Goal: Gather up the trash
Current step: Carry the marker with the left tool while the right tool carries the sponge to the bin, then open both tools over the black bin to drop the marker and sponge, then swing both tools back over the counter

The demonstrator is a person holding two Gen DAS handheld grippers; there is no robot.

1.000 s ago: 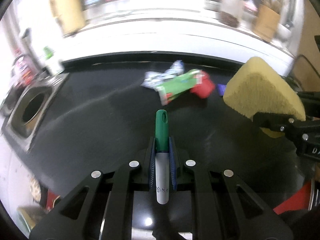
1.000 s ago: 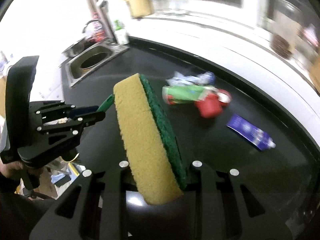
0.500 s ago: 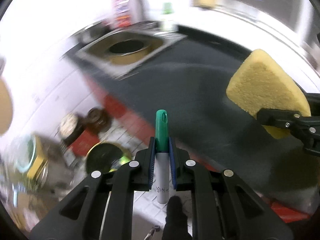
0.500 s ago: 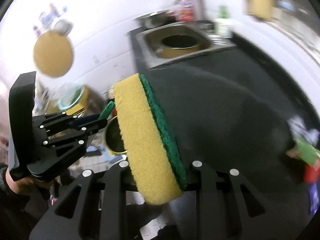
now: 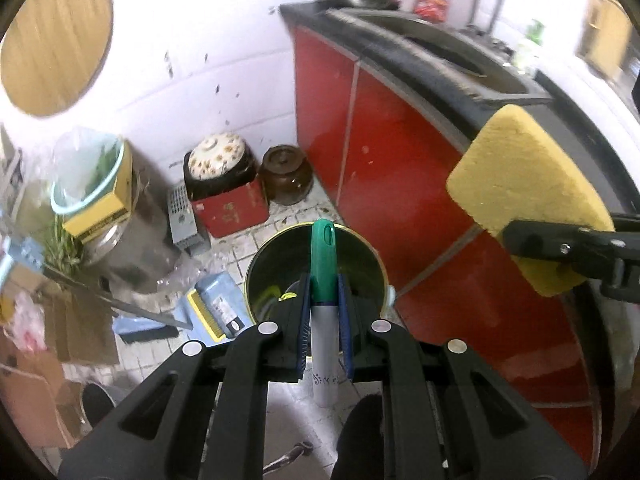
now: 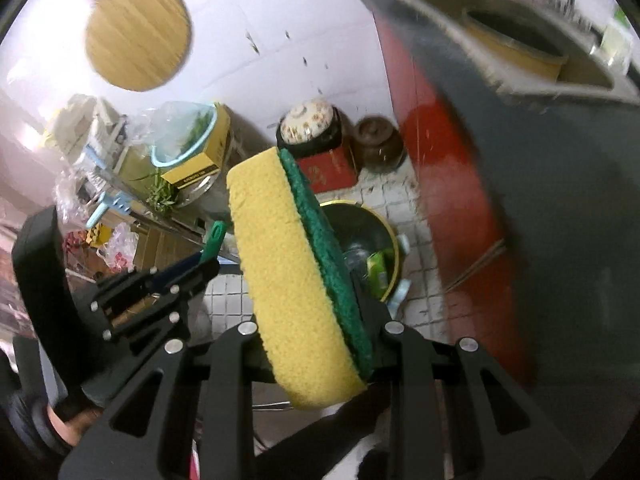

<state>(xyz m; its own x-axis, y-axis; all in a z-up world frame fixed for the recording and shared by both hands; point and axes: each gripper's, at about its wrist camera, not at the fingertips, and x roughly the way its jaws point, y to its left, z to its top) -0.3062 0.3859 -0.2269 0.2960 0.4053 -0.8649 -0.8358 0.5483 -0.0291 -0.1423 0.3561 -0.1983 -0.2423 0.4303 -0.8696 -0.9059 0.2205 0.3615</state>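
green-capped marker [image 5: 325,276] being gripped by left gripper [image 5: 324,300]; sponge [image 6: 298,276] by right gripper [image 6: 316,320], exposing scourer side there only; both hanging over bin [image 5: 280,256].

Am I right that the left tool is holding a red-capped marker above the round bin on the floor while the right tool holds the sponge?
Not quite: the marker in the left tool has a green cap, as the left wrist view shows. It is above the bin, and the right tool holds the sponge.

floor [image 5: 280,216]: white tile | on it: bin [image 5: 256,280], red box [image 5: 232,208], brown jar [image 5: 286,174]
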